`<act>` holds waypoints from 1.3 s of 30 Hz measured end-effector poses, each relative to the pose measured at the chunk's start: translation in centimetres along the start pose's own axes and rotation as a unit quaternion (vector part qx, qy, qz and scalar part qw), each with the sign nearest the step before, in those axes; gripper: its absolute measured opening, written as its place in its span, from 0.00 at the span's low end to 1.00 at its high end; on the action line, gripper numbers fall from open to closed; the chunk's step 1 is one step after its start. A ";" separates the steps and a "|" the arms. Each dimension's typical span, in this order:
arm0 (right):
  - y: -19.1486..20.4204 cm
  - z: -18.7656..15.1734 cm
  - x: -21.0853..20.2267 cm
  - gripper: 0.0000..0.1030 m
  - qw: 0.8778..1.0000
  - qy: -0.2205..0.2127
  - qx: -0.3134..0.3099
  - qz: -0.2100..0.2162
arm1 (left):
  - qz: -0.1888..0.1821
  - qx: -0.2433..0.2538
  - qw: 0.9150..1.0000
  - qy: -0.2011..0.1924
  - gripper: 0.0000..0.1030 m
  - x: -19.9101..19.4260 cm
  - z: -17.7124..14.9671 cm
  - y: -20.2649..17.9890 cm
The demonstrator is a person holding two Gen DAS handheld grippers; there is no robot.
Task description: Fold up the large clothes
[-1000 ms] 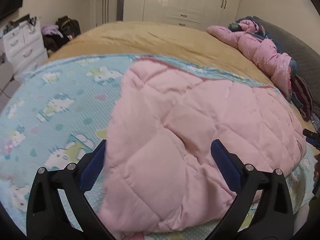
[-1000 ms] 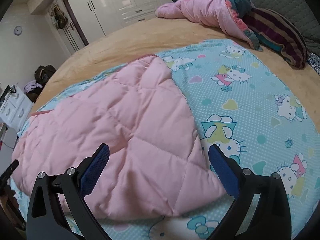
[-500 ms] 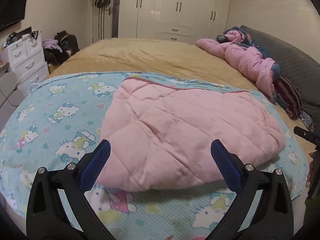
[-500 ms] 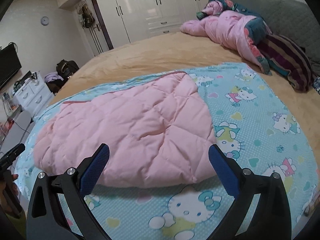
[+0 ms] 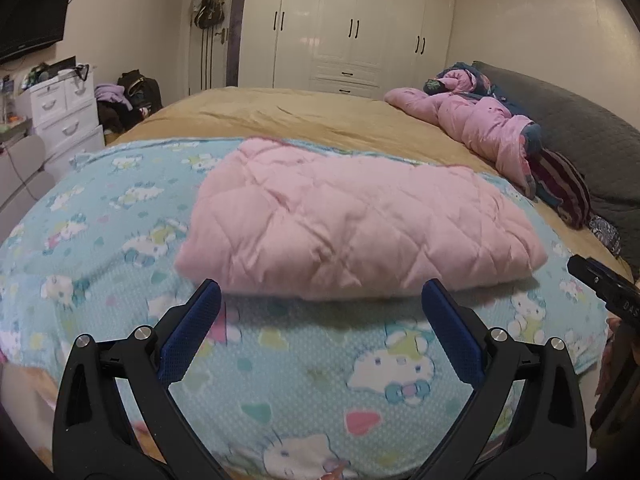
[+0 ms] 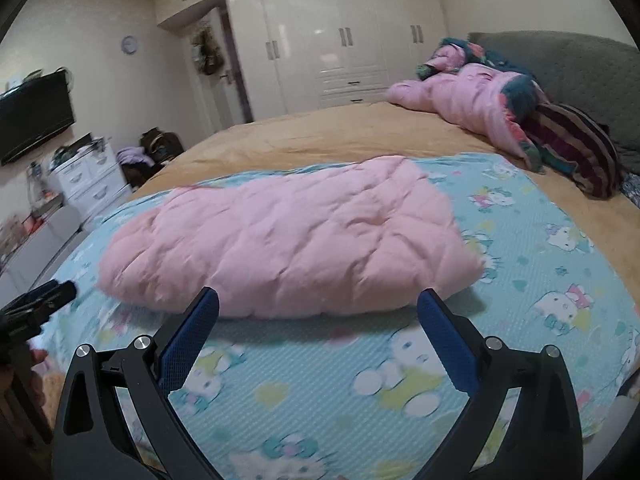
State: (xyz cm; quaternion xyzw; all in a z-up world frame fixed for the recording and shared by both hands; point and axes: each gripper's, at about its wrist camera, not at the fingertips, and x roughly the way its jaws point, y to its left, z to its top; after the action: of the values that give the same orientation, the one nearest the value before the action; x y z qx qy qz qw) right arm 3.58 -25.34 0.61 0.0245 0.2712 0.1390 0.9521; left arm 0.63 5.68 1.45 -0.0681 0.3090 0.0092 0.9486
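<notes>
A pink quilted garment point(image 5: 360, 220) lies folded and flat on a light blue cartoon-cat sheet point(image 5: 100, 208) on the bed; it also shows in the right wrist view point(image 6: 296, 236), on the same sheet point(image 6: 540, 240). My left gripper point(image 5: 320, 304) is open and empty, held back from the garment's near edge above the sheet. My right gripper point(image 6: 318, 308) is open and empty, also just short of the near edge. The right gripper's tip shows at the left view's right edge point(image 5: 600, 284); the left gripper shows at the right view's left edge point(image 6: 36, 304).
A tan bedspread point(image 5: 300, 116) covers the bed beyond the sheet. A rumpled pink coat point(image 5: 472, 124) and a striped cushion point(image 5: 564, 188) lie by the grey headboard point(image 5: 580, 128). White wardrobes point(image 5: 352, 28), white drawers point(image 5: 64, 108) and a wall TV point(image 6: 36, 116) stand around.
Both grippers have pulled back and up from over the pink garment towards the bed's near edge. The garment lies still, farther from the fingers.
</notes>
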 end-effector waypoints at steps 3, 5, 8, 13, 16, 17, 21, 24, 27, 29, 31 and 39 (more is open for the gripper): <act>1.2 -1.3 -0.5 0.96 1.000 -0.008 -0.007 0.009 | -0.009 -0.006 1.000 0.001 0.91 -0.5 -1.5 -0.3; 1.9 -2.0 -0.3 0.96 1.000 0.003 -0.018 0.015 | -0.006 -0.004 1.000 0.000 0.91 -0.7 -2.1 -0.5; 2.6 -2.9 0.3 0.96 0.999 0.022 -0.017 0.023 | 0.009 -0.003 1.000 0.005 0.91 -0.8 -2.4 -0.5; 3.8 -3.3 0.8 0.96 0.998 0.037 -0.026 0.039 | 0.019 0.001 1.000 -0.001 0.91 -1.1 -2.3 -0.7; 4.1 -3.3 0.8 0.96 0.998 0.039 -0.026 0.040 | 0.022 0.003 1.000 0.001 0.91 -1.2 -2.5 -0.7; 4.1 -3.3 0.8 0.96 0.998 0.039 -0.025 0.039 | 0.021 0.003 1.000 0.002 0.91 -1.1 -2.5 -0.7; 4.0 -3.2 0.8 0.96 0.998 0.040 -0.023 0.036 | 0.026 0.001 1.000 0.003 0.91 -1.1 -2.5 -0.6; 4.0 -3.1 0.8 0.96 0.998 0.037 -0.024 0.035 | 0.027 0.000 1.000 0.006 0.91 -1.0 -2.6 -0.4; 3.9 -3.1 0.8 0.96 0.998 0.040 -0.028 0.036 | 0.028 0.001 1.000 0.007 0.91 -0.9 -2.6 -0.5; 4.0 -3.1 0.8 0.96 0.998 0.039 -0.028 0.037 | 0.028 0.000 1.000 0.006 0.91 -1.0 -2.6 -0.5; 4.1 -3.1 0.9 0.96 0.998 0.041 -0.030 0.037 | 0.029 0.000 1.000 0.006 0.91 -0.9 -2.6 -0.5; 4.1 -3.2 0.7 0.96 0.998 0.041 -0.031 0.035 | 0.029 0.000 1.000 0.006 0.91 -1.0 -2.6 -0.4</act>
State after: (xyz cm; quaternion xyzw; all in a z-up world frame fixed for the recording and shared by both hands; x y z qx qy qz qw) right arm 1.43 -21.32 -1.96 -0.0010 0.3043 0.1819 0.9351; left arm -1.66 4.95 0.00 -0.0592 0.3164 0.0363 0.9461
